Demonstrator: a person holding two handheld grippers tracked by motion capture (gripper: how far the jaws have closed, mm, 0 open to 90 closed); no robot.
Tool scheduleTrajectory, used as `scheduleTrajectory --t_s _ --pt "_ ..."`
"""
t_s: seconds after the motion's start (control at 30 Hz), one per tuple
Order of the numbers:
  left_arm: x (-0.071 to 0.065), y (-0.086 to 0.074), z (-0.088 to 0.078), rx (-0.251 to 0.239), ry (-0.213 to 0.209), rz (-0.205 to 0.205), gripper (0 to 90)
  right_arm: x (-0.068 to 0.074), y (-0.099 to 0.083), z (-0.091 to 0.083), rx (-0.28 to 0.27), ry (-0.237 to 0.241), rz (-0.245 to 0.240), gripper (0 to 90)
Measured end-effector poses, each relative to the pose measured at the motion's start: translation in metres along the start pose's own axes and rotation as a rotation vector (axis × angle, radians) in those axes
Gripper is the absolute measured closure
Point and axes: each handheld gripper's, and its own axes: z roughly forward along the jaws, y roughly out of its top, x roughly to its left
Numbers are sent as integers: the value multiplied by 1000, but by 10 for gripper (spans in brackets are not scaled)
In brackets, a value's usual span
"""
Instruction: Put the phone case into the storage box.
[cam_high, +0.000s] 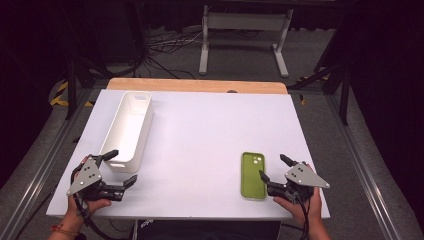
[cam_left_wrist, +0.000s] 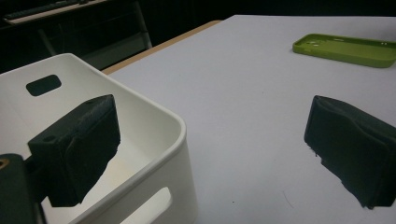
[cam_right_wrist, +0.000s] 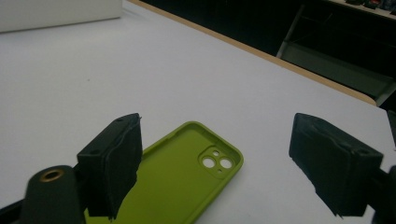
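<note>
A green phone case (cam_high: 254, 174) lies open side up on the white table (cam_high: 210, 135), camera cutout toward the far end. My right gripper (cam_high: 274, 169) sits just right of it at the near edge, jaws wide apart, nothing between them. From the right gripper view, the phone case (cam_right_wrist: 182, 175) lies under the gap, closer to the left jaw. A long white bin (cam_high: 128, 129) stands at the table's left. My left gripper (cam_high: 122, 167) is open at the bin's near end. In the left gripper view, one jaw hangs over the bin (cam_left_wrist: 154, 140), and the phone case (cam_left_wrist: 345, 49) lies far off.
A wooden strip (cam_high: 197, 85) runs along the table's far edge. Beyond it stand a white metal frame (cam_high: 245, 35) and loose cables on grey floor. Dark stands flank the table on both sides.
</note>
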Motion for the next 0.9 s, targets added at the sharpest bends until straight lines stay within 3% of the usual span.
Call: scheduleTrajectory --t_s 0.13,0.53,0.77,0.83,0.9 --pt "-1 0 -1 -1 -1 -3 45 0 -1 5 48 7 -4 169" --pt "-4 0 1 3 -34 -3 44 -16 9 16 210 14 108 163" --pt "-4 0 1 5 -42 -7 42 -36 30 32 359 -2 211 151" --pt "-3 0 2 -2 -43 -16 41 -38 35 41 444 24 211 153" --pt "-4 0 1 8 -43 -17 41 -40 38 51 511 17 184 199"
